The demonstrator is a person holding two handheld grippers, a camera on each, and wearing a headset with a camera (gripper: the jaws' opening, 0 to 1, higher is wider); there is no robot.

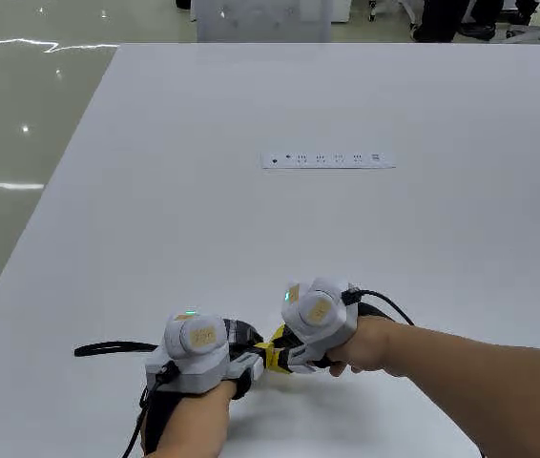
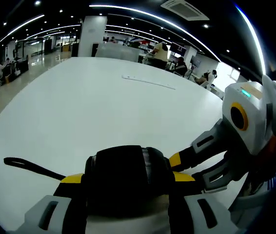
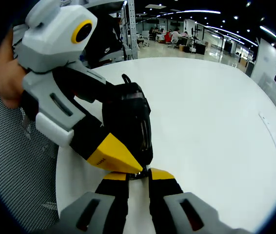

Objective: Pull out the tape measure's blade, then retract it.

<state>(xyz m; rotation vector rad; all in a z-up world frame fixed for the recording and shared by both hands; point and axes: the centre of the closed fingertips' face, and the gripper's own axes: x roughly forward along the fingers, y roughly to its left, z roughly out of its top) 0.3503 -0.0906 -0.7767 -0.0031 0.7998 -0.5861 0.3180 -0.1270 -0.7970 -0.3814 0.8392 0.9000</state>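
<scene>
The tape measure (image 2: 128, 180) has a black, matt, plastic-looking case. The white table (image 1: 251, 229) looks smooth and matt. The floor (image 1: 22, 114) is glossy.

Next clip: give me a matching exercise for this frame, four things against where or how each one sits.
Things:
1. tape measure
2. black strap
3. power strip
4. right gripper

Places or states:
A. white, far out on the table
B. lying on the table, trailing away from the grippers
C. clamped between the jaws of the left gripper
D. jaws pinched together at the tape measure's front

Pairs: 1-C, 2-B, 3-A, 4-D
</scene>
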